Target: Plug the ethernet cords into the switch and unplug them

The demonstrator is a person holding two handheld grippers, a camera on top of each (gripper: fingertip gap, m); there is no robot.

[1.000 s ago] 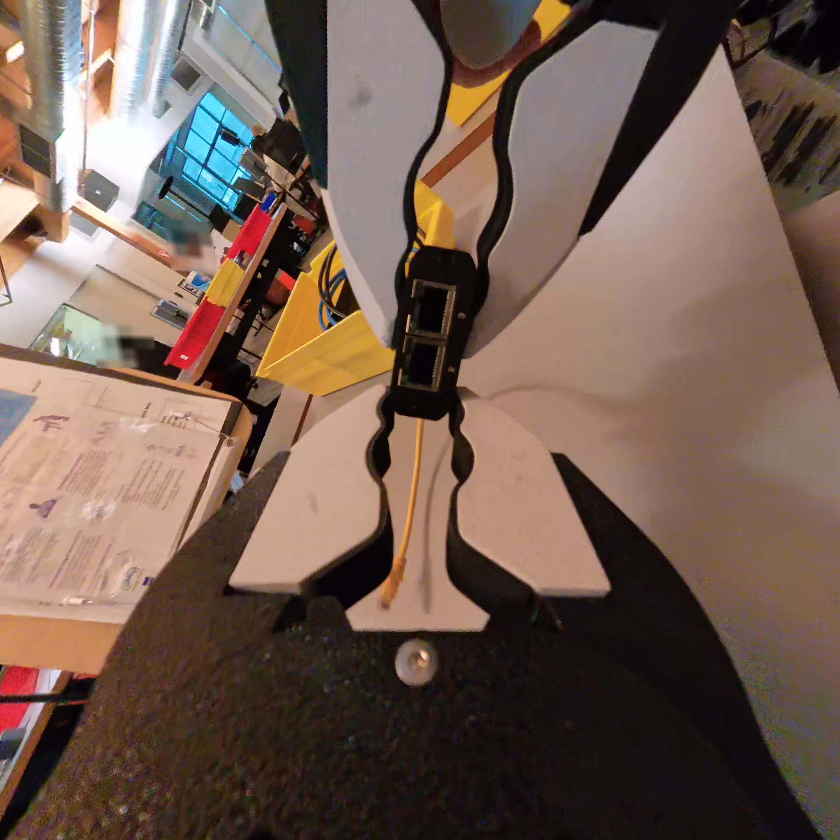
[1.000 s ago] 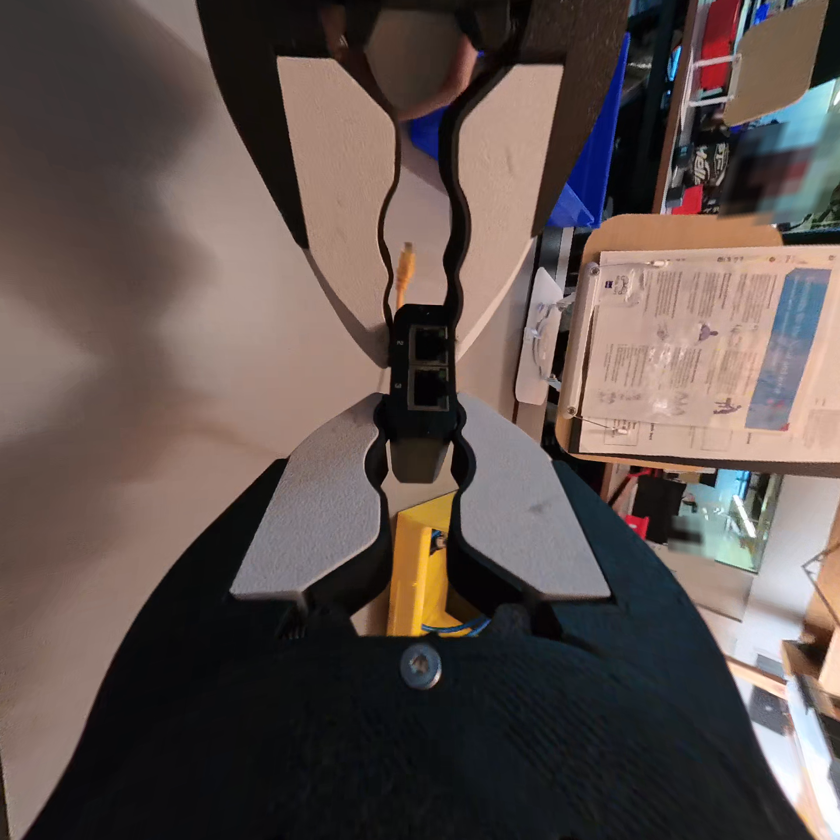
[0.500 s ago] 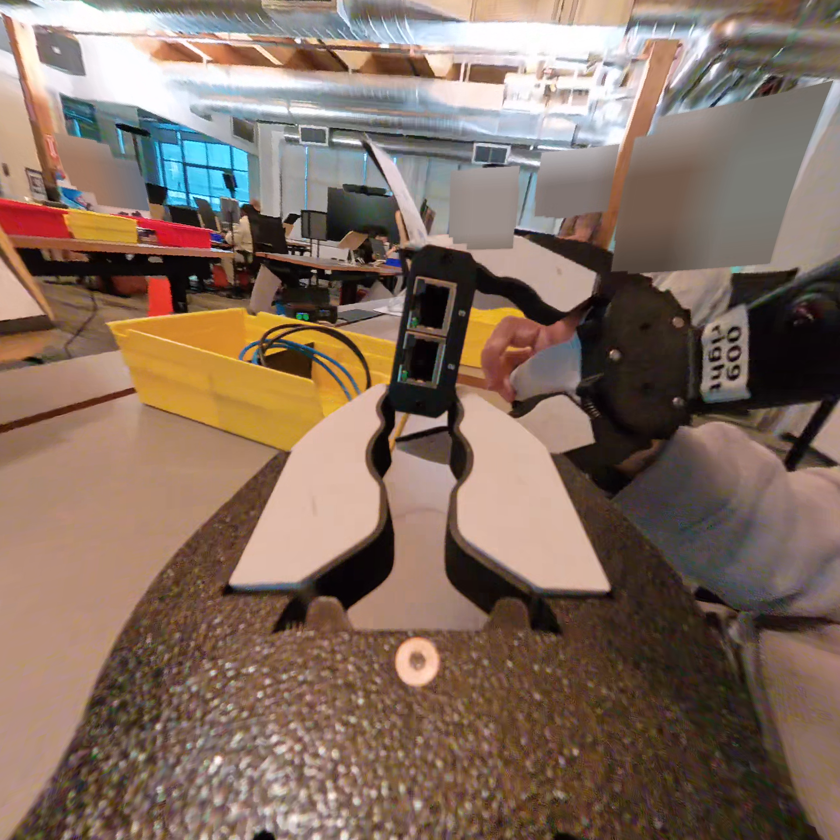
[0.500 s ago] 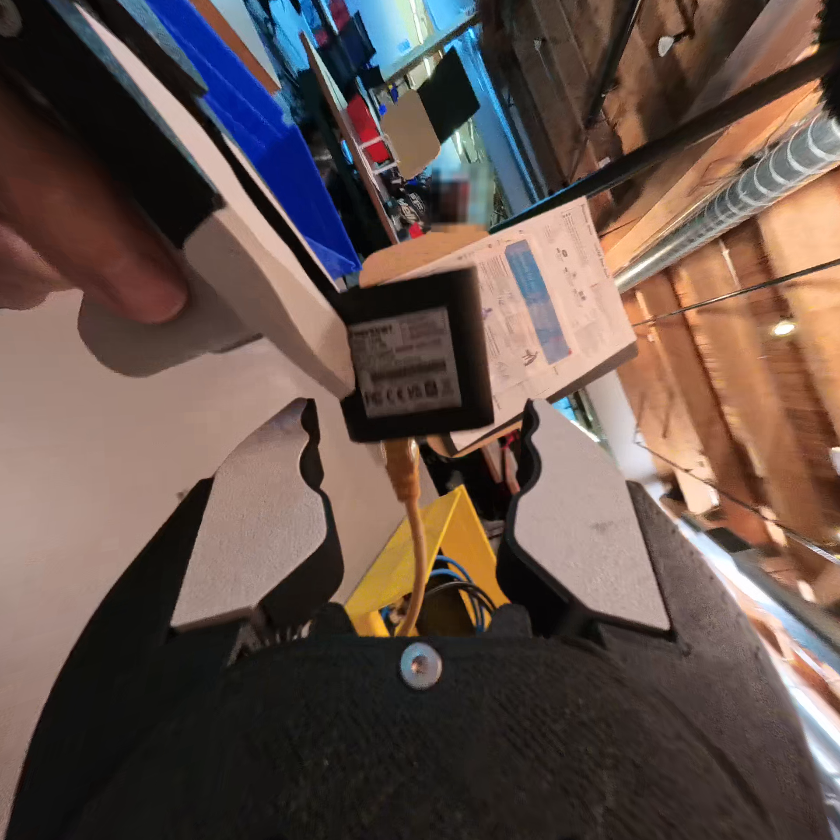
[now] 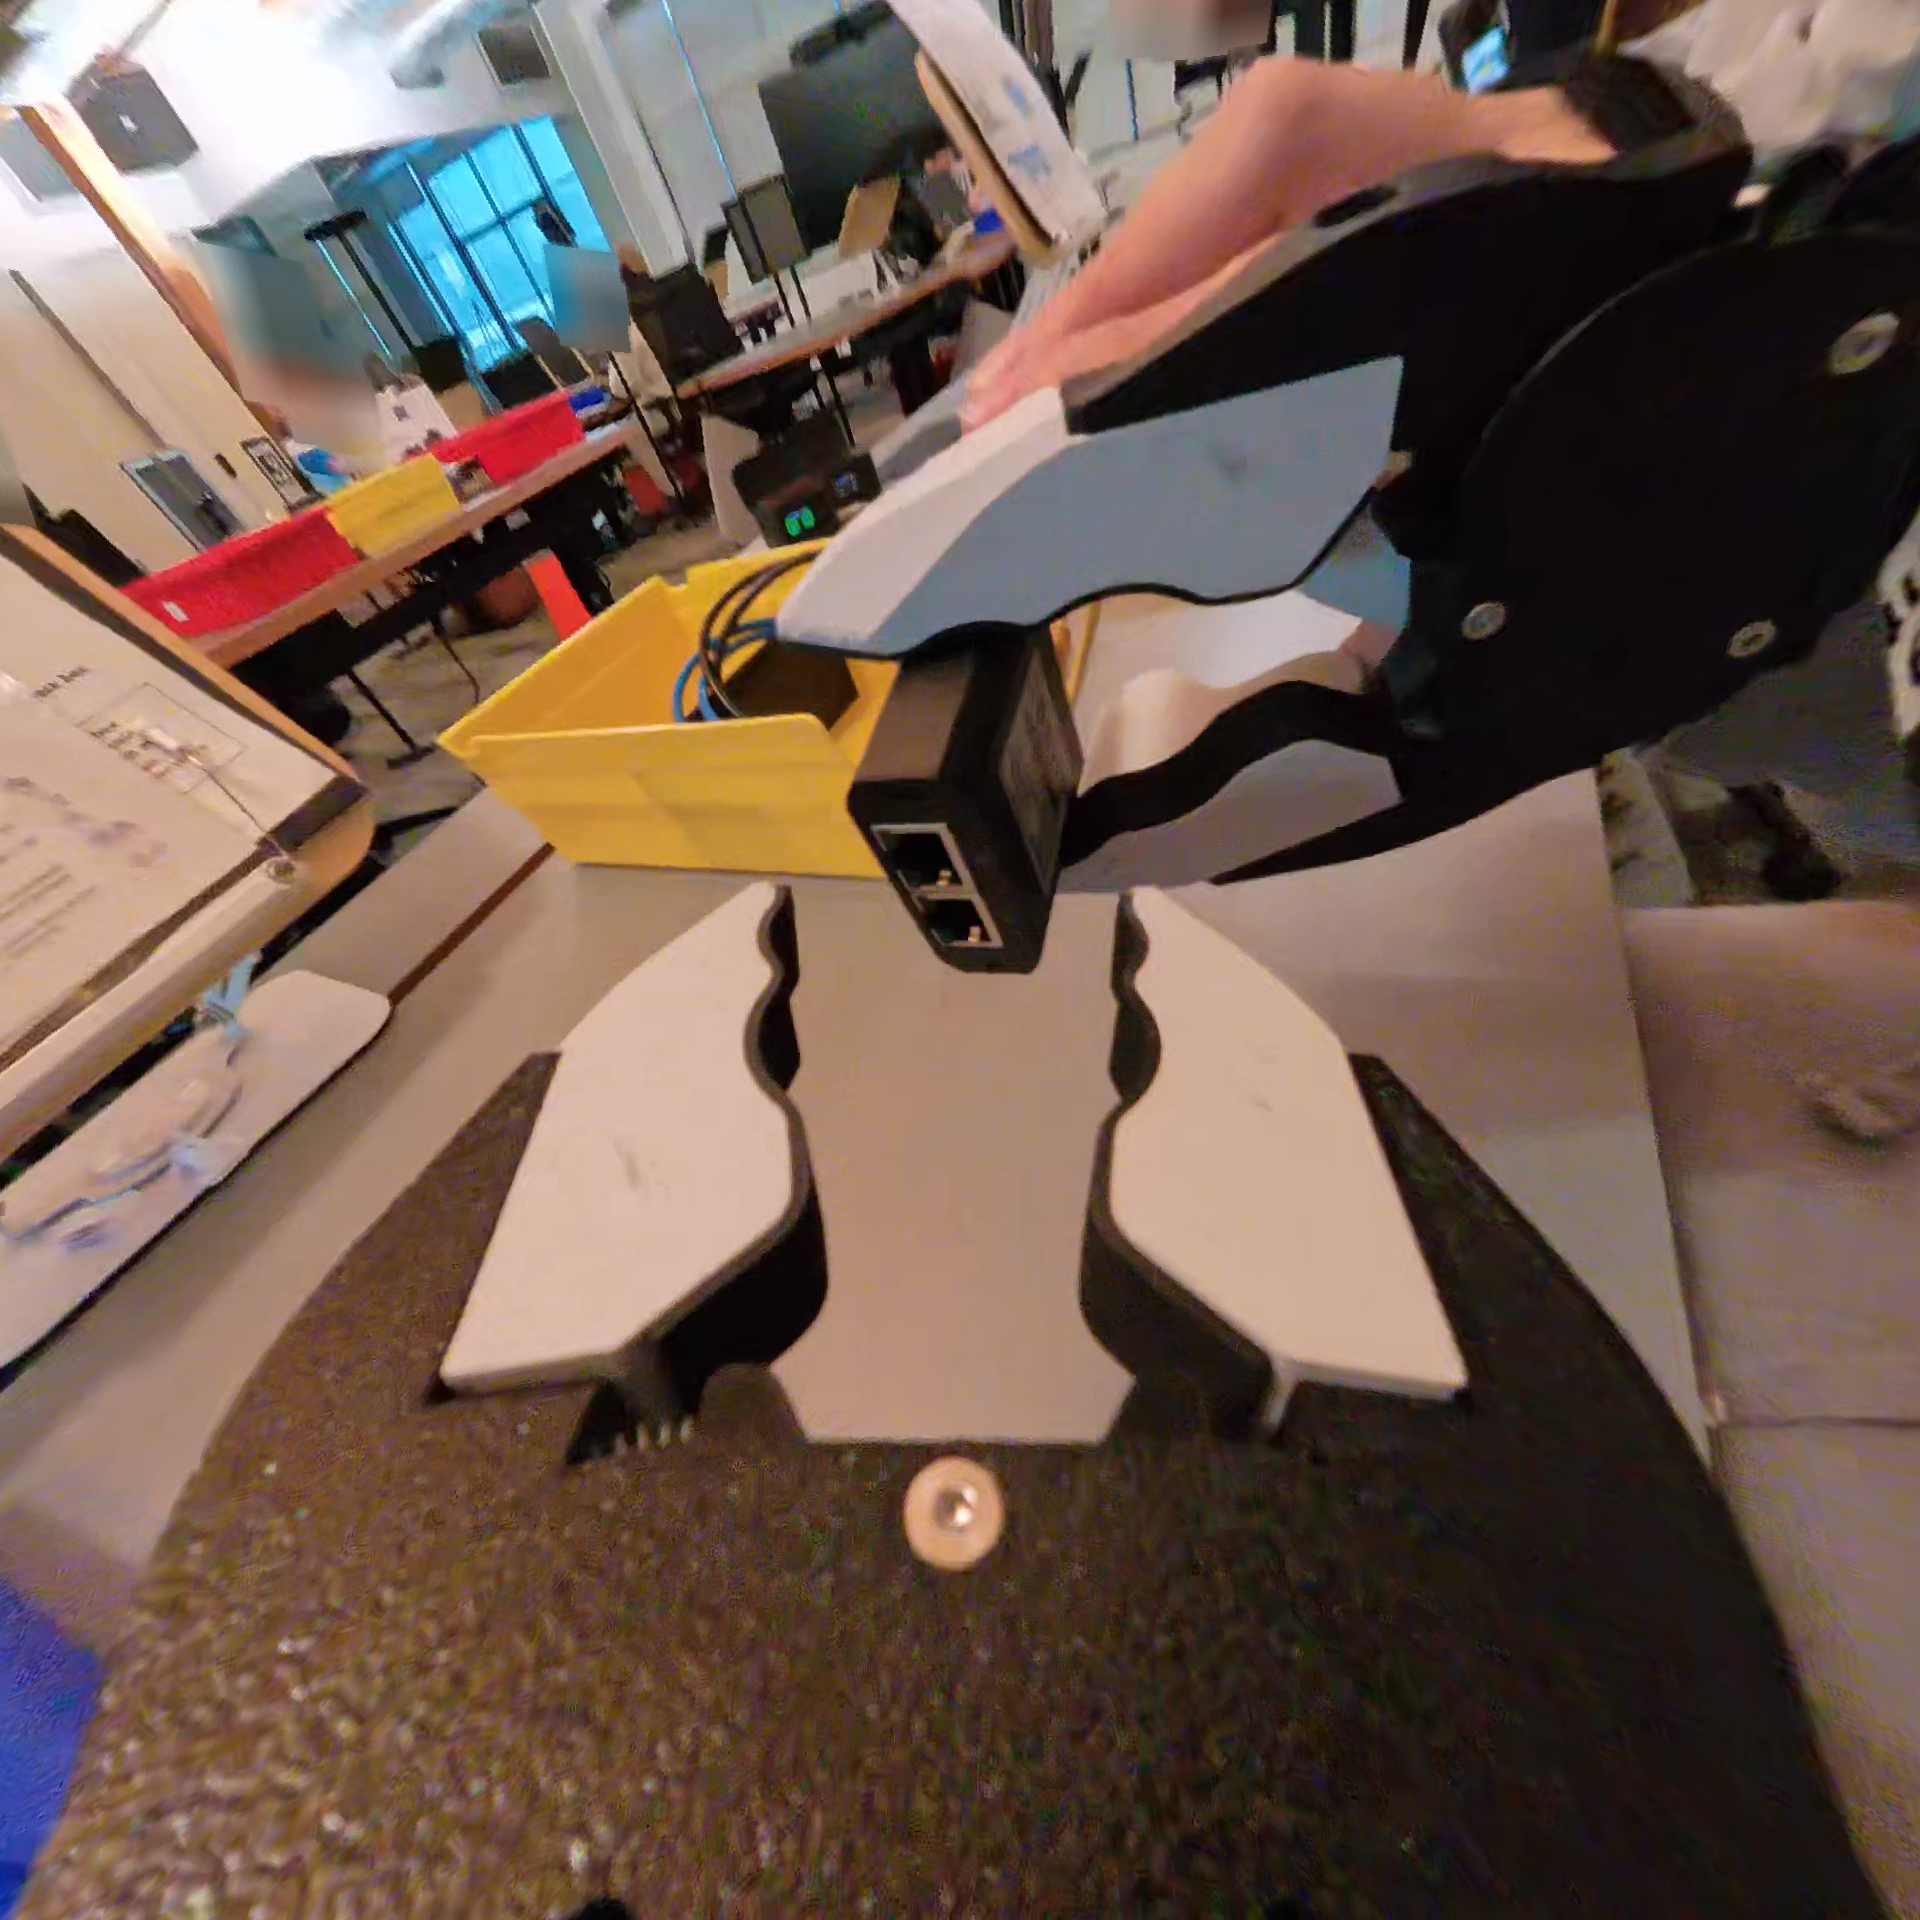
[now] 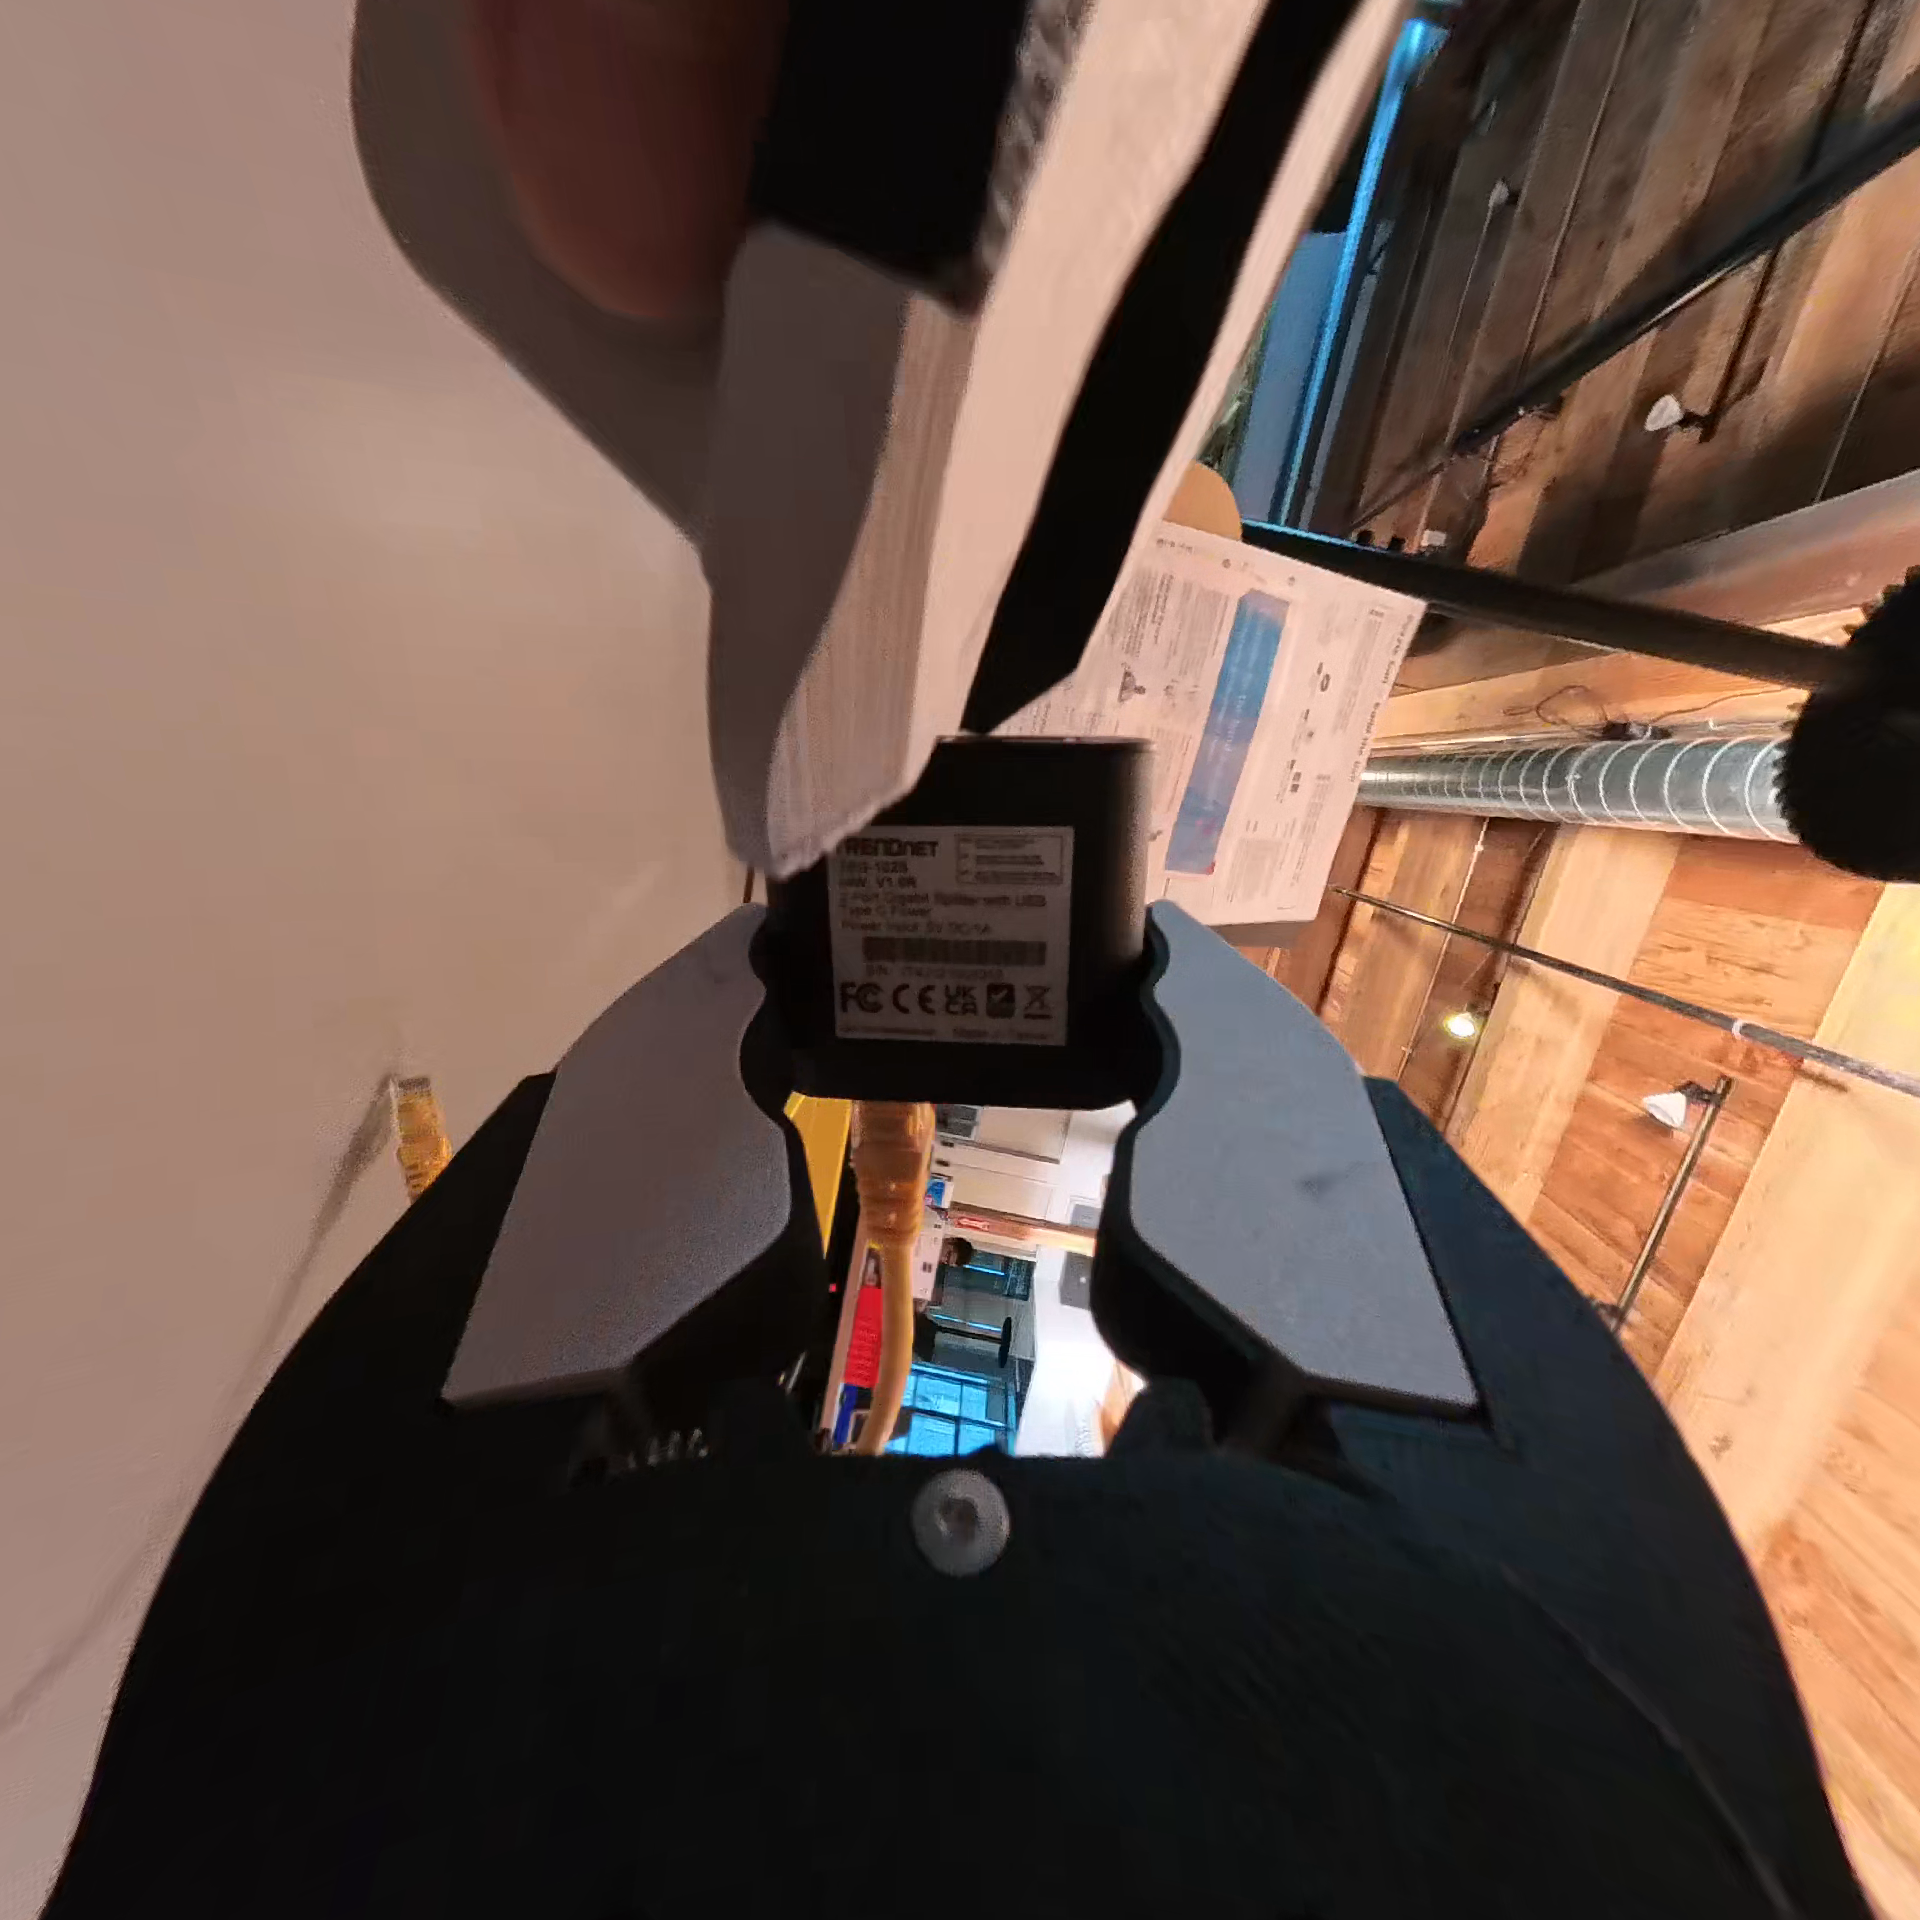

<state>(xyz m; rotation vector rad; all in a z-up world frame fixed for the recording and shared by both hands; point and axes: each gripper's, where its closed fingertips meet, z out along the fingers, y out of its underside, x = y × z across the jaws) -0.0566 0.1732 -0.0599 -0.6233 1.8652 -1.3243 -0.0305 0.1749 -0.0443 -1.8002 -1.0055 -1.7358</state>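
Observation:
The black switch (image 5: pixel 966 821) hangs in the air above the grey table (image 5: pixel 1299 935), with two empty ports facing the left wrist view. My right gripper (image 5: pixel 956 748) is shut on it from the right. In the right wrist view my right gripper (image 6: pixel 956 935) clamps the switch (image 6: pixel 956 935) by its sides, label side up. A yellow ethernet cord (image 6: pixel 888 1174) is plugged into its near end. Another yellow plug (image 6: pixel 416 1132) lies loose on the table. My left gripper (image 5: pixel 953 925) is open, its tips just short of the switch. One of its fingers (image 6: pixel 821 582) overlaps the switch's far end.
A yellow bin (image 5: pixel 665 769) with blue and black cables stands just behind the switch. A board with a printed sheet (image 5: pixel 125 790) leans at the left on a clear stand. A person's hand (image 5: pixel 1195 208) rests on the right gripper. Red and yellow bins (image 5: pixel 312 540) sit on a far table.
Half a second ago my left gripper held the switch and the right was open. Now the right is shut on it and the left has opened and drawn back.

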